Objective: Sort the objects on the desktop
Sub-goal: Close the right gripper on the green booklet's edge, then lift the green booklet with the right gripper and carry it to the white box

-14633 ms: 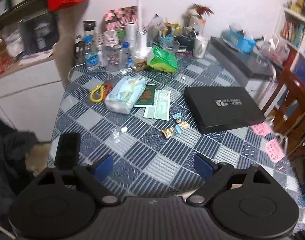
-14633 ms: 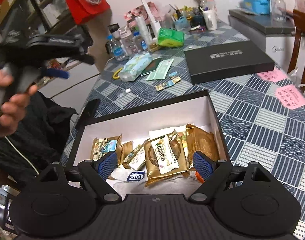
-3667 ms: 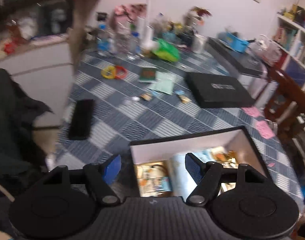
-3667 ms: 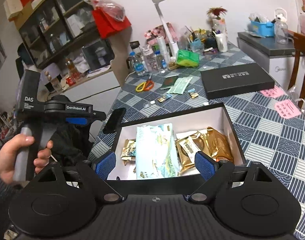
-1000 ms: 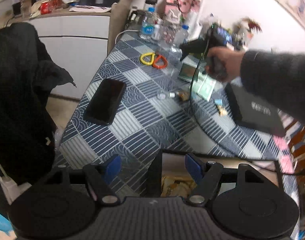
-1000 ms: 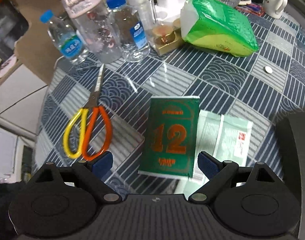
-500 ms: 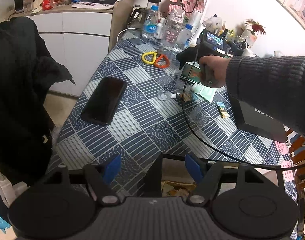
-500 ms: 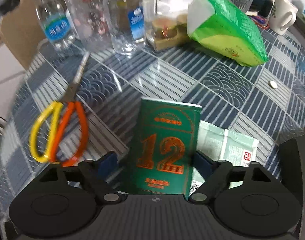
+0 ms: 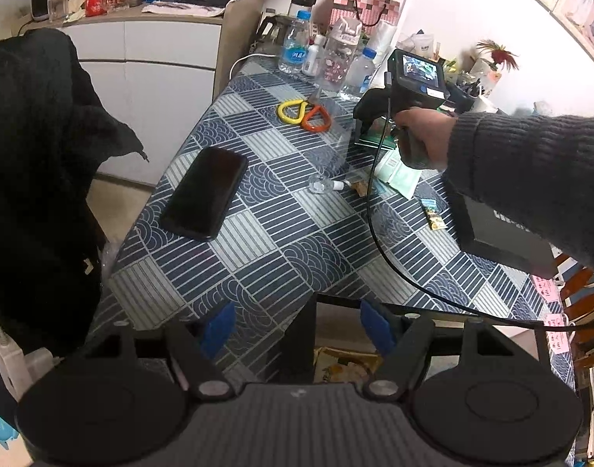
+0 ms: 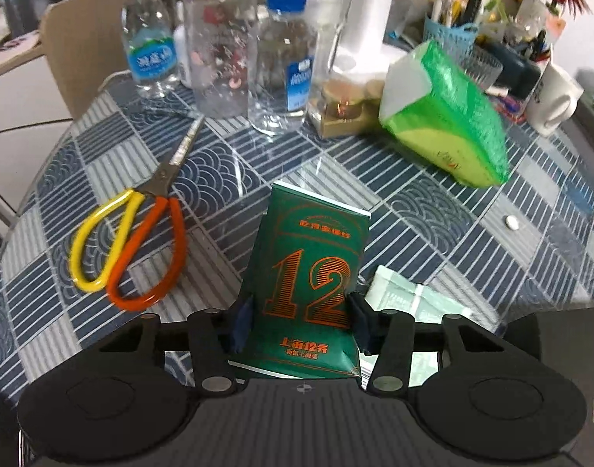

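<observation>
the right tongs (image 10: 300,325) are closed on a green packet (image 10: 310,292), one pad on each side edge, its far end tilted up off the desk (image 10: 433,202). a pale sachet (image 10: 409,303) lies just right of it, scissors (image 10: 129,249) to the left, bottles (image 10: 219,39) and a green tissue pack (image 10: 448,120) beyond. the left tongs (image 9: 297,325) hang open and empty above the near desk edge, over the corner of an open box (image 9: 308,334) with snack packs inside. farther off lie a phone (image 9: 205,192) and a black lid (image 9: 495,233).
</observation>
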Demonstrator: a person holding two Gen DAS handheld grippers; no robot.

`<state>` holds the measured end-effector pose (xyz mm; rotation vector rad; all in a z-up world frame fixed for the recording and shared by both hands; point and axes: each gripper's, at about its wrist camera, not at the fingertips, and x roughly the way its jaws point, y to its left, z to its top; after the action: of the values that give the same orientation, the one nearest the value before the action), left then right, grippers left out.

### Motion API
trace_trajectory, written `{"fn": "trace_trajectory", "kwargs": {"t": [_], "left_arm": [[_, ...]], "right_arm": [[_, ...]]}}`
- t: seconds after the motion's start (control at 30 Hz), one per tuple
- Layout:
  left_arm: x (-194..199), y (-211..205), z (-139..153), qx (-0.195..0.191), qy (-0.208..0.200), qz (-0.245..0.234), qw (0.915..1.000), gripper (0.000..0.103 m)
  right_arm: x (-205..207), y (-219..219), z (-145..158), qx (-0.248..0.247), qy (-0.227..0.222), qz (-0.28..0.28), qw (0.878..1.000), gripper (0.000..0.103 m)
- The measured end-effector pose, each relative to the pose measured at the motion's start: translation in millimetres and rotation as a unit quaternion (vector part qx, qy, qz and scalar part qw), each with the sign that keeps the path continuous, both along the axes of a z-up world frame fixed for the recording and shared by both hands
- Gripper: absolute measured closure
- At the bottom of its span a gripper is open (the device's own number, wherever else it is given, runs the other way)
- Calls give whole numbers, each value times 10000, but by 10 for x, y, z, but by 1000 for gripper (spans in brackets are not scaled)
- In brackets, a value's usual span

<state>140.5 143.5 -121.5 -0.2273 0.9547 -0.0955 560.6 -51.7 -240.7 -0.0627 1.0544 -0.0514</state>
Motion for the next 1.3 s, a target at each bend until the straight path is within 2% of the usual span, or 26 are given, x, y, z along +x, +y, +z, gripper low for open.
{"fn": "trace_trajectory", "kwargs": {"t": [0.27,0.53,0.67,0.8,1.07,1.3], "left_arm": [[-253,-60,198,39,-126,-60,9999,18],[-673,-132,469,108,-362,-117,9992,18],[-863,-131,561,20,-372,-111,9992,18],[-1045,-131,652,4,-407,-129,9991,18],[-1366,-132,844,234,-575,-302,9976,18],[-1530,-62,969,248,-726,-472,9959,18]], "right_arm": [[-460,-220,438,79,-123,24,9999,53],[-1052,-519,914,288,-318,-76,9991,53],[-1374,-618,1110,421,-393,-90,9983,53],[-1705,-714,1265,573,-460,-103,9972,53],[-2394,-892,1533,884,-657,-81,9939,53],[-2991,-1072,1734,1097,-803,-125,9906,53]]}}
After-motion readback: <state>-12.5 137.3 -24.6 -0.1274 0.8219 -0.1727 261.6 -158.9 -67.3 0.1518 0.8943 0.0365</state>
